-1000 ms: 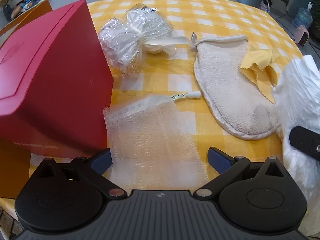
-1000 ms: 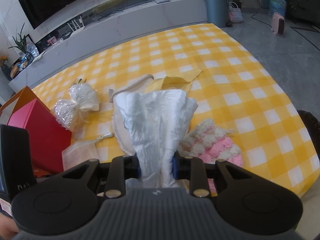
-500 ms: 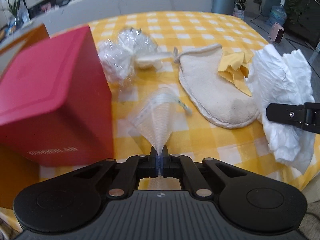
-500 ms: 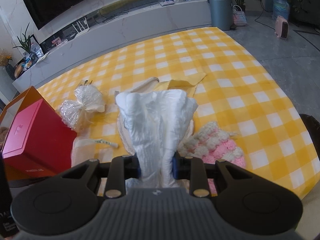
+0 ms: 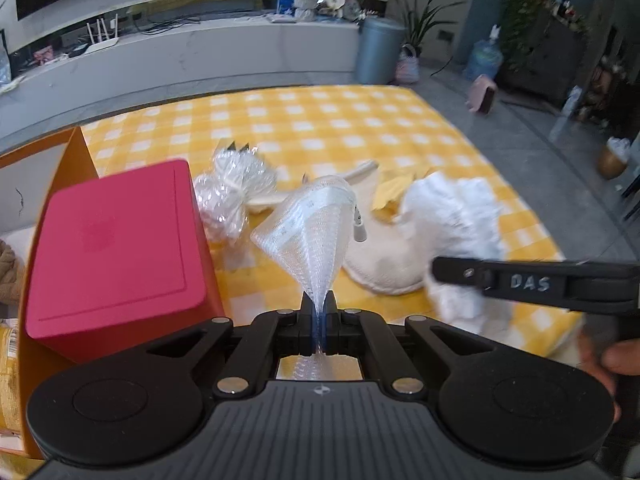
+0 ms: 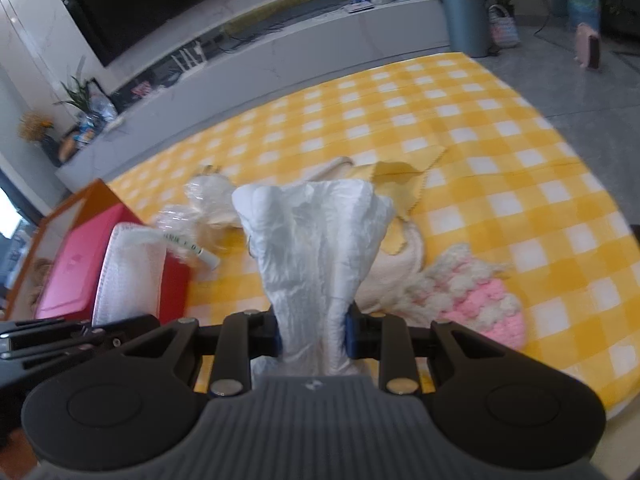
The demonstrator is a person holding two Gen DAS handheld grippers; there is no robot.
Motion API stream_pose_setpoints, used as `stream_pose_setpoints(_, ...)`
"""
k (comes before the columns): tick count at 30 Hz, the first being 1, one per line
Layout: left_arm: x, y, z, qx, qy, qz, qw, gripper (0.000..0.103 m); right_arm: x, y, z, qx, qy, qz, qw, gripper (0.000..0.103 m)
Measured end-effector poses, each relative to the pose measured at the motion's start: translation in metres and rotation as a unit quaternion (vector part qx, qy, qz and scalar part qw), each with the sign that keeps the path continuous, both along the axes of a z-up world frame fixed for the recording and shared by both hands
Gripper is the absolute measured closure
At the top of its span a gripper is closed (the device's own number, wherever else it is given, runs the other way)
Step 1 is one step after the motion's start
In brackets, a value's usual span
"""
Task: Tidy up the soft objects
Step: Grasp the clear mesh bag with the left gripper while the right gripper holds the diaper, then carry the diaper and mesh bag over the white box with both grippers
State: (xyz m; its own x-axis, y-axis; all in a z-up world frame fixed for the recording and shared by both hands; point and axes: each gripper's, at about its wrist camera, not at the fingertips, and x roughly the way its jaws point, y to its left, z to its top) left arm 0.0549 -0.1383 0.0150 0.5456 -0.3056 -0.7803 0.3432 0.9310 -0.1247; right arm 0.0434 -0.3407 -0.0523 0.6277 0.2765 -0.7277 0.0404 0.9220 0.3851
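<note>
My left gripper (image 5: pixel 319 310) is shut on a white mesh pouch (image 5: pixel 310 226), which fans out above the yellow checked tablecloth (image 5: pixel 360 120). My right gripper (image 6: pixel 314 330) is shut on a crumpled white cloth (image 6: pixel 316 240) that stands up between its fingers; the same cloth (image 5: pixel 452 216) shows at the right of the left wrist view. The mesh pouch (image 6: pixel 132 272) also appears at the left of the right wrist view, over the red box (image 6: pixel 72 264). A cream mitt (image 5: pixel 384 256) and a yellow cloth (image 5: pixel 390 192) lie on the table beyond.
A red box (image 5: pixel 116 248) sits inside an orange box (image 5: pixel 76 156) at the left. A clear-wrapped white bundle (image 5: pixel 232 192) lies behind the pouch. A pink and white crochet piece (image 6: pixel 476 300) lies at the right. A hand (image 5: pixel 616 360) holds the right gripper.
The left gripper closed on the mesh pouch that lay flat on the table and lifted it off the cloth. The right gripper kept its hold on the white cloth and stayed put.
</note>
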Motion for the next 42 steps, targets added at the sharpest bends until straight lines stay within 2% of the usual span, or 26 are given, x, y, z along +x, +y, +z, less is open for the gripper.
stream_pose_setpoints(6,-0.002,0.011,0.016,-0.016,-0.014,-0.013,0.9997,0.101,-0.002,0.002,0.005,0.053,-0.016,0.027,0.998,0.077)
stream_pose_setpoints(12,-0.004,0.029,0.034,-0.034,-0.041,-0.009,0.9985,0.101,0.000,0.003,0.004,0.064,-0.014,0.032,0.997,0.077)
stream_pose_setpoints(18,-0.001,0.069,0.061,-0.076,-0.078,0.030,0.9936,0.101,0.002,0.001,0.001,0.061,-0.009,0.029,0.998,0.077)
stream_pose_setpoints(25,0.001,0.122,0.076,-0.096,-0.109,0.080,0.9861,0.101,0.006,0.008,0.001,0.051,-0.002,0.033,0.998,0.077)
stream_pose_setpoints(29,0.004,0.152,0.079,-0.093,-0.122,0.110,0.9821,0.101,0.007,0.011,0.006,0.056,-0.005,0.037,0.998,0.077)
stream_pose_setpoints(32,0.006,0.172,0.083,-0.092,-0.133,0.124,0.9789,0.101,0.008,0.009,0.025,0.061,-0.019,0.019,0.998,0.077)
stream_pose_setpoints(36,0.005,0.203,0.081,-0.096,-0.147,0.158,0.9717,0.101,0.009,0.024,0.071,0.080,-0.072,0.021,0.994,0.077)
stream_pose_setpoints(39,-0.004,0.228,0.077,-0.111,-0.159,0.182,0.9640,0.101,0.014,0.057,0.104,0.071,-0.104,0.043,0.991,0.077)
stream_pose_setpoints(42,-0.004,0.245,0.071,-0.122,-0.153,0.189,0.9624,0.101,0.024,0.104,0.125,0.068,-0.115,0.080,0.988,0.077)
